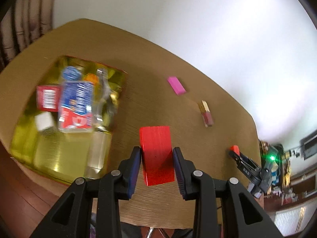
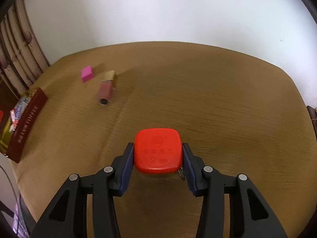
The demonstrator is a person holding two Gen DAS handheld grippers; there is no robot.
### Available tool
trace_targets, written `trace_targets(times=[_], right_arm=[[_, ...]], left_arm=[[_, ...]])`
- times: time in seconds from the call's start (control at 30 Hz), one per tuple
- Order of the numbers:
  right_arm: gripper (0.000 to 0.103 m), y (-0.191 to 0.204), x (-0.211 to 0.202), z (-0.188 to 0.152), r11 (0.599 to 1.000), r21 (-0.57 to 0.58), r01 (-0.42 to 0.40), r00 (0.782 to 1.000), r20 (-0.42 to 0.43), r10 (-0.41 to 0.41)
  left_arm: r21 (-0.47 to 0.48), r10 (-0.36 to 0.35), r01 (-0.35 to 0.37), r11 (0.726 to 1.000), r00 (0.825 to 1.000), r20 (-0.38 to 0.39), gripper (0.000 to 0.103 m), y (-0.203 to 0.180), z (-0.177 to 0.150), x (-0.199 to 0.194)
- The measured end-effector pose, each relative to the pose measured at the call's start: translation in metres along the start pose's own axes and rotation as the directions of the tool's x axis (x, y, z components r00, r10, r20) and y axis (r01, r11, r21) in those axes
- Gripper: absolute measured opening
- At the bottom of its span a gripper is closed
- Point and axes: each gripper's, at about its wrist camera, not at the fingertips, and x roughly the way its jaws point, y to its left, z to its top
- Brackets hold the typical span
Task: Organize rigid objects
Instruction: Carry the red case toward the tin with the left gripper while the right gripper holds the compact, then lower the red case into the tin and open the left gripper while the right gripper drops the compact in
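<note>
Red block point(image 1: 156, 154) low in the frame's centre: I'm gripping it with my left fingers point(image 1: 136, 166). My right fingers point(image 2: 126, 166) are clamping a red tape measure point(image 2: 158, 150), bottom centre, above the surface point(image 2: 218, 99).

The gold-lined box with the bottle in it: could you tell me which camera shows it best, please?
The left wrist view: it looks down into the gold-lined box, showing the bottle inside, though blurred. The right wrist view catches only its dark red side wall at the left edge.

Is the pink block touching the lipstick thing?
Apart. The left wrist view shows bare table between the pink block and the lipstick tube; the right wrist view shows a narrower gap.
</note>
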Motion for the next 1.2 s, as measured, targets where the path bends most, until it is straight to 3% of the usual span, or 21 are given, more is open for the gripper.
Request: trace_targets(times=[0.27,0.53,0.77,0.87,1.03,1.2], right_arm=[[0.043,0.04,-0.012,0.002,0.996,-0.02,-0.09,0.995,0.031,0.09],[0.043,0.074,-0.02,0.004,0.989,-0.058,-0.134,0.99,0.035,0.136],[0.044,0.091,-0.024,0.007,0.985,-0.067,-0.159,0.987,0.027,0.161],[0.044,0.099,-0.027,0.009,0.983,-0.08,-0.164,0.986,0.028,0.167],[0.044,0.122,-0.036,0.013,0.975,-0.112,-0.192,0.98,0.032,0.196],[0.044,0.157,-0.049,0.024,0.95,-0.141,-0.28,0.958,0.028,0.286]], left_arm=[[-0.081,0.112,-0.106,0.991,0.991,0.079,0.033,0.063,0.007,-0.04],[-0.081,0.208,-0.205,0.975,0.978,0.029,0.033,0.102,0.004,-0.01],[-0.094,0.203,-0.207,0.974,0.978,-0.047,0.033,0.12,-0.008,0.026],[-0.052,0.232,-0.232,0.971,0.973,-0.012,0.033,0.115,-0.009,0.027],[-0.023,0.198,-0.198,0.98,0.98,0.002,0.033,0.112,-0.009,0.024],[-0.075,0.196,-0.188,0.979,0.973,0.12,0.033,0.119,-0.019,-0.012]])
